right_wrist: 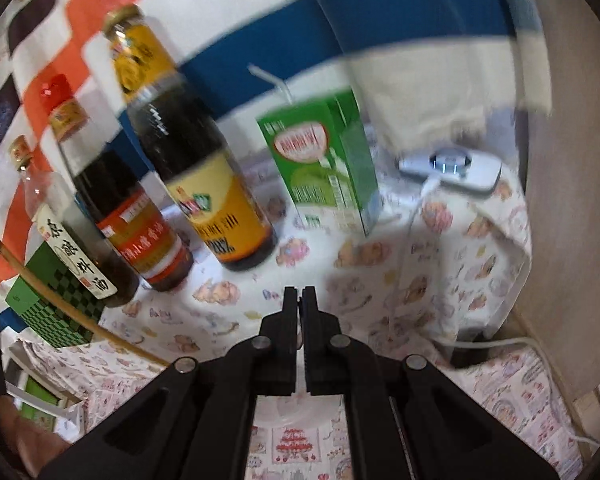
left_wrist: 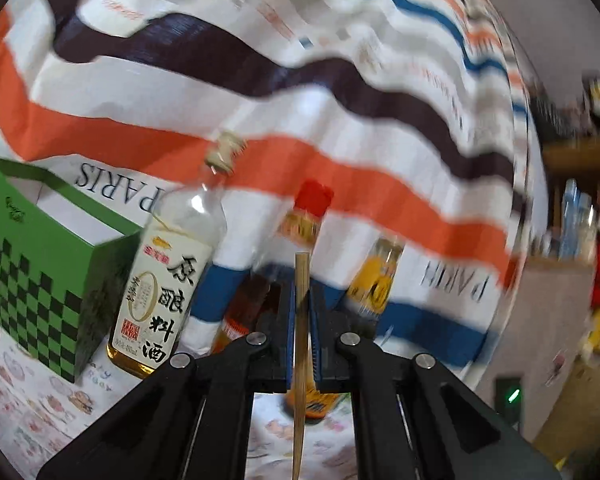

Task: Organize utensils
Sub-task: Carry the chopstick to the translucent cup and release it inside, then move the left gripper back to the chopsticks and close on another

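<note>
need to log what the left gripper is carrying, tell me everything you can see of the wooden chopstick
The wooden chopstick is a thin, straight, pale stick with a squared top end. In the left wrist view it stands upright, clamped between the fingers of the left gripper, sticking out above and below them. Its lower end runs out of frame. In the right wrist view it shows as a slanted line in front of the bottles, touching nothing else visible.

The left tongs (left_wrist: 301, 312) point roughly level, their two black arms drawn in and the blue-lined pads clamped on a thin wooden chopstick (left_wrist: 300, 360) that stands upright between them. The right tongs (right_wrist: 300, 300) tilt downward, pressed together with nothing between the tips, only a thin slit showing. Both views are motion-blurred.
</note>
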